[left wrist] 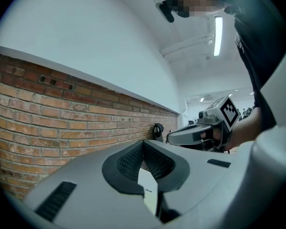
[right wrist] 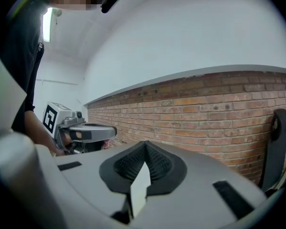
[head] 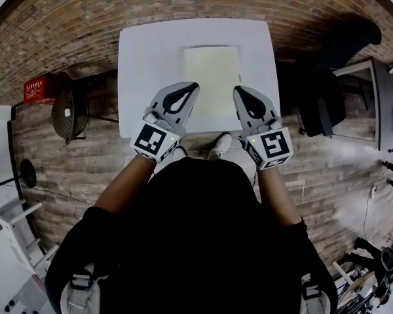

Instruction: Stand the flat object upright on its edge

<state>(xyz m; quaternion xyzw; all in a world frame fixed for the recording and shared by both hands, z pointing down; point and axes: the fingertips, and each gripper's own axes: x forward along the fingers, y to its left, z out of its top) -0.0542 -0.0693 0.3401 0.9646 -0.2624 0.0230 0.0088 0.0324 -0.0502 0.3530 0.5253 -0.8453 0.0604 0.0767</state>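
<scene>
A pale yellow flat panel (head: 213, 82) lies flat on the white table (head: 144, 64), near its middle. My left gripper (head: 194, 86) hovers over the table's near edge, just left of the panel, jaws shut and empty. My right gripper (head: 237, 90) hangs at the panel's near right corner, also shut with nothing in it. In the left gripper view my left gripper (left wrist: 143, 142) points at a brick wall, and the right gripper's body (left wrist: 200, 132) shows to its right. In the right gripper view my right gripper (right wrist: 145, 143) has its jaws closed too, and the left gripper's body (right wrist: 81, 132) is at left.
A brick-patterned floor surrounds the table. A dark office chair (head: 334, 77) stands to the right, a fan (head: 69, 116) and a red box (head: 39, 89) to the left. A desk edge (head: 380, 97) is at far right. A shoe (head: 217, 146) sits below the table's near edge.
</scene>
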